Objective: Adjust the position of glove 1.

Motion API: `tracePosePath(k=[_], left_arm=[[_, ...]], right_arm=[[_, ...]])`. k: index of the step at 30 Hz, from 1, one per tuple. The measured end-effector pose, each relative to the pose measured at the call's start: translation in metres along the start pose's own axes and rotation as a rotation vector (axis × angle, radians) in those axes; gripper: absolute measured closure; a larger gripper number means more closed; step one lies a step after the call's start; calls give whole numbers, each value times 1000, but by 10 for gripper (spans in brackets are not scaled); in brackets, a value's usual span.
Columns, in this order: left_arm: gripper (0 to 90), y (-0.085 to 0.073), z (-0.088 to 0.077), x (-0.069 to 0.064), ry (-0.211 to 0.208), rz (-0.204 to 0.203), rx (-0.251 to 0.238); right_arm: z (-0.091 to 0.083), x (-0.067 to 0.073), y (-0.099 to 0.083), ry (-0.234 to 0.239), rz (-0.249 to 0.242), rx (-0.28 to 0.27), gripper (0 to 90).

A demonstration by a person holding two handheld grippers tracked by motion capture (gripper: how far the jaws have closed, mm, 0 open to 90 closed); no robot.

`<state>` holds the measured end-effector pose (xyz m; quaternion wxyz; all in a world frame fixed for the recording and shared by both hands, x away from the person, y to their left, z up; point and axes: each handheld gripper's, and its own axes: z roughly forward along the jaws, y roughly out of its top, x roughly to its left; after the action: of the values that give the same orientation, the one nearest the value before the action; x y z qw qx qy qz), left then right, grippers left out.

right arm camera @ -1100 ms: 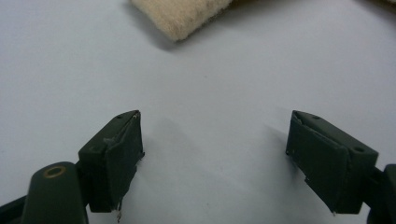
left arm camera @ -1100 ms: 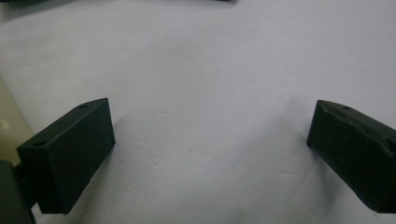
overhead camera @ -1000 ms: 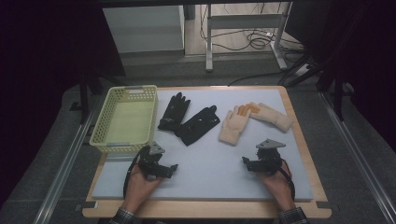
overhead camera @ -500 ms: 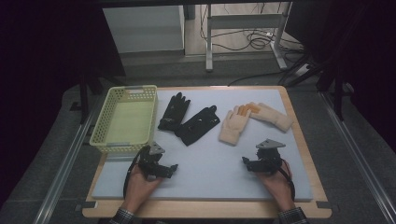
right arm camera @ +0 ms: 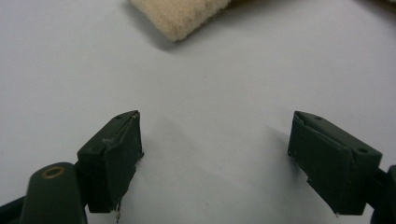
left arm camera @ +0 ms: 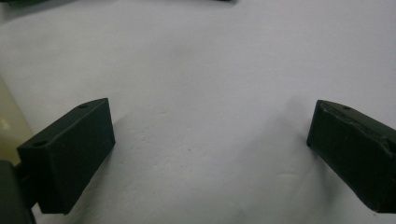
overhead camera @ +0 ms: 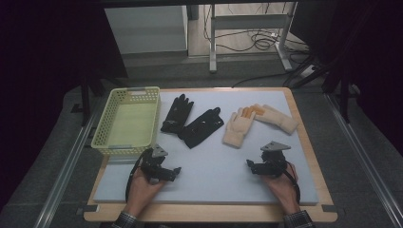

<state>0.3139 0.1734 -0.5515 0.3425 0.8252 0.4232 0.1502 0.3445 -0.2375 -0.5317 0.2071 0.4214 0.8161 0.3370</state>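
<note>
Two black gloves [overhead camera: 192, 119] lie on the pale mat [overhead camera: 214, 166] at the back centre, overlapping slightly. Two cream gloves [overhead camera: 256, 121] with orange fingertips lie to their right. My left gripper [overhead camera: 166, 172] rests low over the mat's front left, open, nothing between its jaws [left arm camera: 205, 149]. My right gripper [overhead camera: 256, 167] rests at the front right, open and empty [right arm camera: 215, 154]. A cream glove's cuff [right arm camera: 180, 16] lies just ahead of the right gripper. A hand holds each gripper.
A yellow-green mesh basket [overhead camera: 109, 140] stands empty at the left of the table, close behind my left gripper. The mat lies on a wooden tabletop [overhead camera: 313, 166]. Beyond the table are a metal stand and cables [overhead camera: 256, 38] on the floor.
</note>
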Motion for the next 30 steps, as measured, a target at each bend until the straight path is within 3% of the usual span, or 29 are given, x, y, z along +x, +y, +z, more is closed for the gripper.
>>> tracePosePath(k=[9,15,23,30], left_arm=[[9,0,0,0,0,-3,-2],[9,0,0,0,0,-3,-2],[9,0,0,0,0,-3,-3],[9,0,0,0,0,-2,-2]], right_arm=[[-3,1,7,10,-2,-8,198],[-2,3,16,66,6,-5,222],[2,9,34,81,-24,-7,233],[13,16,51,128,-26,-8,246]])
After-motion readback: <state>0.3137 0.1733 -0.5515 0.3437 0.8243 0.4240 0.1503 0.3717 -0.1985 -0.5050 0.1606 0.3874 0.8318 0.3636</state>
